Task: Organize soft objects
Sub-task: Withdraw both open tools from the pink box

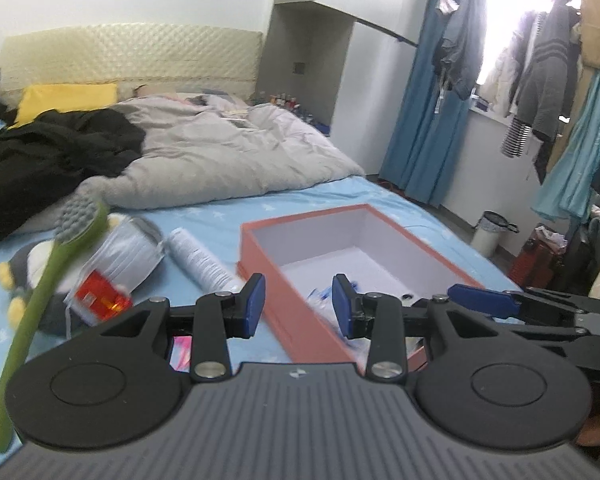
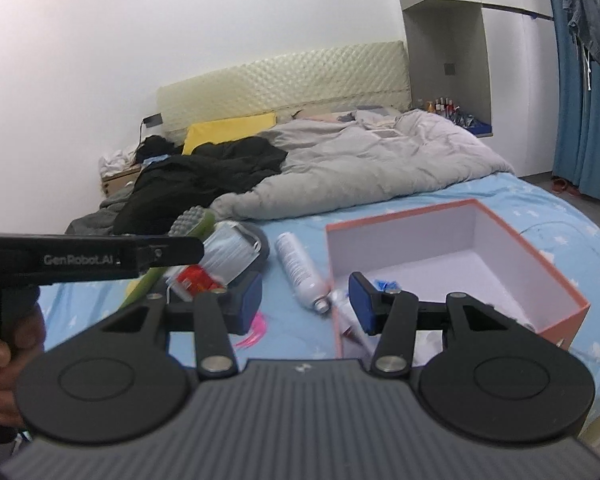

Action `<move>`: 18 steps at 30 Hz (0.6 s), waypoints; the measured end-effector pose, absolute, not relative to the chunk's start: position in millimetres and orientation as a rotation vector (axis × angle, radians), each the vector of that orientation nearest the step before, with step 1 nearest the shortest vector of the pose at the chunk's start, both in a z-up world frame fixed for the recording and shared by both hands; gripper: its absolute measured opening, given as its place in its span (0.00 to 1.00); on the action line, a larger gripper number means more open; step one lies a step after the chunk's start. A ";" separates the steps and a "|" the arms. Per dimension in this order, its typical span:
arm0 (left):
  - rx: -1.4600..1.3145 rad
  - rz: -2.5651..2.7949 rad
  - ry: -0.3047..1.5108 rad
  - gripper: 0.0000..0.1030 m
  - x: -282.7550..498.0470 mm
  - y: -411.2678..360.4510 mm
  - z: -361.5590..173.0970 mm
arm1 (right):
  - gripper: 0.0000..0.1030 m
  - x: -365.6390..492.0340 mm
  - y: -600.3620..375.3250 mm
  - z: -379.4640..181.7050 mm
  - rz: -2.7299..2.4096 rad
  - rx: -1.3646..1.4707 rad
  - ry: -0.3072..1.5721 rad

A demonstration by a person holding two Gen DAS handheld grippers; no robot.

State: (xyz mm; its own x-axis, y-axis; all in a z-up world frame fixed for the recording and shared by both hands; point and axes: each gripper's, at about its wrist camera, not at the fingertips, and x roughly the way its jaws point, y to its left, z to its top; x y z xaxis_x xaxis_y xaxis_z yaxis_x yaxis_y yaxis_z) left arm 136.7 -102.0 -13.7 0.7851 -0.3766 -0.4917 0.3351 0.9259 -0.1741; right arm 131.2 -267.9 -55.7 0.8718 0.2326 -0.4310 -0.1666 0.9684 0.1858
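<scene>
**Both grippers over bed, nothing held**

L gripper [image 1: 299, 306] jaws apart, empty, above near wall of orange box [image 1: 260, 256]. R gripper [image 2: 305, 302] jaws apart, empty, over box's [image 2: 540, 264] left edge. Box sits open on blue sheet [image 1: 220, 216], few small items inside, too blurred to ID. Left of box: white bottle [image 2: 300, 270] lying down, pack of masks [image 2: 228, 258], red packet [image 2: 194, 280], green brush [image 1: 40, 280], penguin plush [image 1: 24, 268]. Grey duvet [image 1: 228, 152] behind.

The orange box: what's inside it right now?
The orange box is mostly bare white inside. A few small blue and white items lie at its near end; the gripper fingers hide part of that end, so more may sit there.
</scene>
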 end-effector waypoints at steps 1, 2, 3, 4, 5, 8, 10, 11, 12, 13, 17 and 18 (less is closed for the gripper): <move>-0.081 -0.374 0.550 0.41 132.3 -97.9 -17.0 | 0.49 128.2 -265.1 -57.1 0.215 0.150 0.469; -0.088 -0.366 0.555 0.41 128.1 -93.0 -20.3 | 0.49 125.5 -263.0 -58.7 0.220 0.156 0.471; -0.099 -0.355 0.563 0.41 123.8 -88.1 -24.0 | 0.49 122.2 -259.9 -60.7 0.227 0.160 0.476; -0.102 -0.350 0.569 0.41 121.7 -84.0 -27.6 | 0.49 120.8 -257.0 -62.7 0.231 0.158 0.480; -0.103 -0.345 0.574 0.41 119.6 -80.8 -30.4 | 0.49 118.9 -253.8 -65.3 0.233 0.153 0.485; -0.115 -0.328 0.586 0.41 115.9 -71.5 -38.8 | 0.49 114.0 -244.4 -73.3 0.239 0.151 0.505; -0.115 -0.318 0.602 0.41 113.3 -67.3 -46.1 | 0.49 112.3 -238.4 -80.2 0.245 0.158 0.528; -0.114 -0.312 0.605 0.41 111.9 -65.3 -49.2 | 0.49 111.0 -235.3 -83.8 0.252 0.165 0.539; -0.116 -0.304 0.610 0.41 109.1 -61.8 -52.4 | 0.49 110.5 -232.3 -86.0 0.259 0.166 0.546; -0.120 -0.296 0.613 0.41 107.6 -59.0 -54.9 | 0.49 109.7 -228.8 -88.8 0.262 0.162 0.552; -0.156 -0.259 0.627 0.41 97.9 -43.0 -66.3 | 0.49 102.3 -216.0 -98.6 0.281 0.153 0.575; -0.162 -0.249 0.625 0.41 94.7 -39.6 -68.6 | 0.49 101.0 -212.8 -101.0 0.286 0.151 0.581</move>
